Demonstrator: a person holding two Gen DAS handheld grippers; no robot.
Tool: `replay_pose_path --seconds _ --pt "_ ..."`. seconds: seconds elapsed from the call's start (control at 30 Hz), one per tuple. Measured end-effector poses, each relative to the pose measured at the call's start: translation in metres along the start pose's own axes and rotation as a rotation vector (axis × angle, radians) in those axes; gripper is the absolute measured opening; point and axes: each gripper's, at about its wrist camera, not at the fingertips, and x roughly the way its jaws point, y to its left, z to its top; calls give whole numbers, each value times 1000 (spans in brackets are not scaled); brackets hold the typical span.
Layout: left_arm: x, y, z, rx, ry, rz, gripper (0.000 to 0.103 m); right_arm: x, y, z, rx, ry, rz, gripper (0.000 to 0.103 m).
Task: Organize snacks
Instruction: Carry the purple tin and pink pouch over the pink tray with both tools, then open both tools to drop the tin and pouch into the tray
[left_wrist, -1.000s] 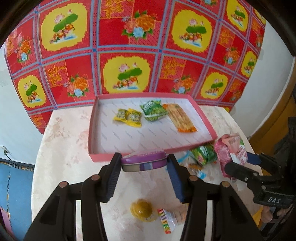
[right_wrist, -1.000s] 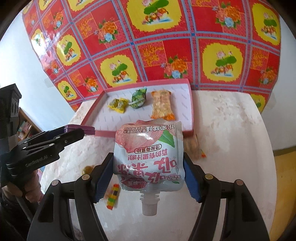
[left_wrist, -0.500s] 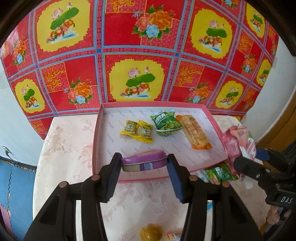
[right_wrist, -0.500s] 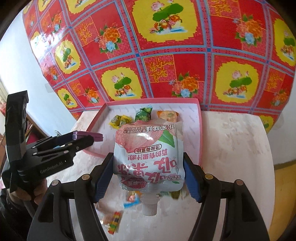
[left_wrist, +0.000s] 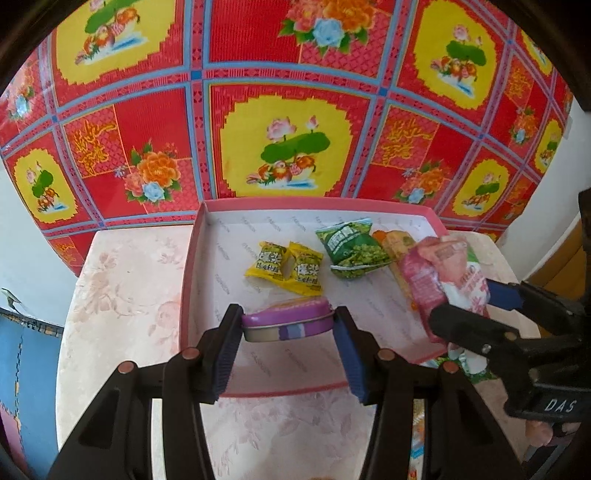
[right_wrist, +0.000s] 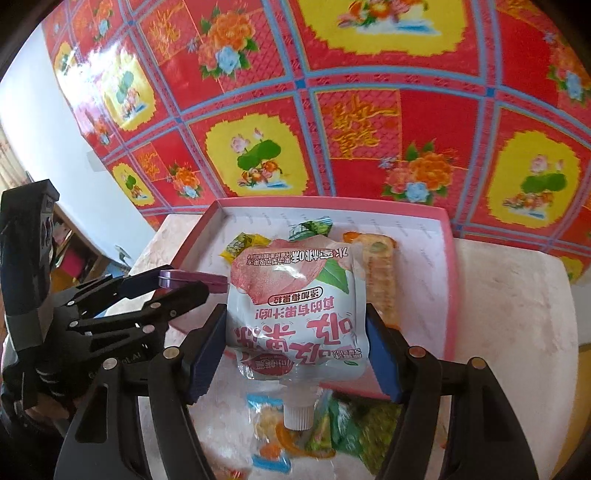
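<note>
My left gripper (left_wrist: 288, 328) is shut on a flat purple tin (left_wrist: 286, 325), held over the near part of the pink tray (left_wrist: 186, 291). The right gripper (right_wrist: 295, 332) is shut on a pink-and-white drink pouch (right_wrist: 295, 306) with its white spout toward me, hanging over the tray's near right rim. In the left wrist view that pouch (left_wrist: 443, 280) and the right gripper (left_wrist: 476, 310) appear at the right. Inside the tray lie two yellow candy packets (left_wrist: 284, 267), a green snack bag (left_wrist: 351, 249) and an orange bar (right_wrist: 380, 277).
The tray sits at the back of a pale floral table (left_wrist: 122, 295), against a red and yellow patterned cloth (left_wrist: 288, 110). Loose wrapped snacks (right_wrist: 273, 428) and green packets (right_wrist: 354, 428) lie on the table just before the tray's near rim.
Both grippers have moved forward toward the tray with their loads. The tin now hangs over the tray's interior, and the pouch has come over the tray's near edge.
</note>
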Motion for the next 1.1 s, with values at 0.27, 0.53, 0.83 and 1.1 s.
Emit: replay_pose_path --seconds 0.27,0.53,0.83,1.1 --pt "19 4 1 -10 21 6 52 27 0 3 -13 38 21 71" --pt "28 4 14 4 0 7 52 42 -4 8 -30 46 -34 71" --pt "41 4 27 7 -4 16 52 54 -17 19 -45 30 -107 71" --pt "49 2 32 -10 12 7 42 57 -26 23 -21 17 -110 71"
